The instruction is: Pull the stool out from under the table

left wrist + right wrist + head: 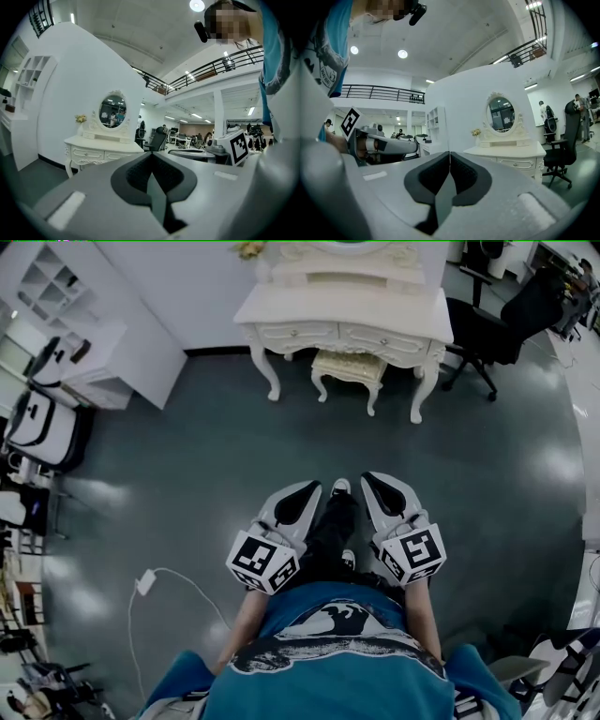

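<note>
Stool (349,371): cream, small, padded top with a woven-looking texture, carved curved legs. It stands on the floor (187,456), tucked partly under the front edge of the surface (281,307), between its front legs.

Surface: cream-white dressing table with a glossy top, two drawers with small knobs, scrolled trim and cabriole legs. At its back edge is an oval mirror (112,111) in an ornate frame; near the back left corner, a small bunch of yellow flowers (80,119).

Floor: smooth, dark grey-green, glossy. A black office chair (487,334) is off the surface's right end; a white open shelf unit (56,287) is well to the left. A white cable (145,582) lies near the person's feet.

Labels: black-and-white square markers on each tool's cube (262,562). The print on the teal shirt (328,652) is too small to read.

Left tool (314,486): grey shell, black ribbed pads pressed together, nothing between them. Right tool (367,479): the same, closed and empty. Both are well apart from the stool.
</note>
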The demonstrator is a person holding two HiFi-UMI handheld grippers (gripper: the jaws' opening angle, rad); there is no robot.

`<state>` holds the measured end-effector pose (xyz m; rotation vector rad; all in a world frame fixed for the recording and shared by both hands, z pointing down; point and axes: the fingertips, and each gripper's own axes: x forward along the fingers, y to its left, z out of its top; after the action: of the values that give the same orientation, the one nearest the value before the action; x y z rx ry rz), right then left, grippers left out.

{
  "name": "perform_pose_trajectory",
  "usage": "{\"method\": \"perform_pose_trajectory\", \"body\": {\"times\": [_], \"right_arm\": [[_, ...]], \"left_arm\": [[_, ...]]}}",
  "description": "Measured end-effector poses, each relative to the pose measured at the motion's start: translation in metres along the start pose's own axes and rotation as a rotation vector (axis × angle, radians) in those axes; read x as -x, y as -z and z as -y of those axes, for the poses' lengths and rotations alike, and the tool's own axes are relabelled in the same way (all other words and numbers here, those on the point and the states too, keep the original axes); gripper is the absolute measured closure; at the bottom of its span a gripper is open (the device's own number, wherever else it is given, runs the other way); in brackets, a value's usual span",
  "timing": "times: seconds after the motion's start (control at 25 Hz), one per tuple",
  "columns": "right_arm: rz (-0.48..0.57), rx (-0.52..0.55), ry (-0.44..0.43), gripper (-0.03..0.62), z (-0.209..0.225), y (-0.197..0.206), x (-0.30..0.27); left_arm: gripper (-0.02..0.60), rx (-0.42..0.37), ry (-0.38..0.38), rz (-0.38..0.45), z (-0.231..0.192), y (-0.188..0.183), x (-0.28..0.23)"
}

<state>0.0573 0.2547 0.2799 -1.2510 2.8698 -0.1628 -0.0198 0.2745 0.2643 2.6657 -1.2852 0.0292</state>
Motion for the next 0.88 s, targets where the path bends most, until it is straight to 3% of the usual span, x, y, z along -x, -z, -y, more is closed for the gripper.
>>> {"method": "perform_pose_trajectory", "body": {"times": [0.4, 0.88], "right_arm": [[-0.092, -0.005, 0.080, 0.586, 0.069, 0.013, -0.034], [-0.153, 0.001, 0.082, 0.586, 0.157, -0.009, -0.166]], "left_arm": [[0.568, 0.078, 0.048, -0.020, -0.043, 0.005, -0.078], [0.568, 0.084, -0.036, -0.050, -0.187, -0.026, -0.169]]}}
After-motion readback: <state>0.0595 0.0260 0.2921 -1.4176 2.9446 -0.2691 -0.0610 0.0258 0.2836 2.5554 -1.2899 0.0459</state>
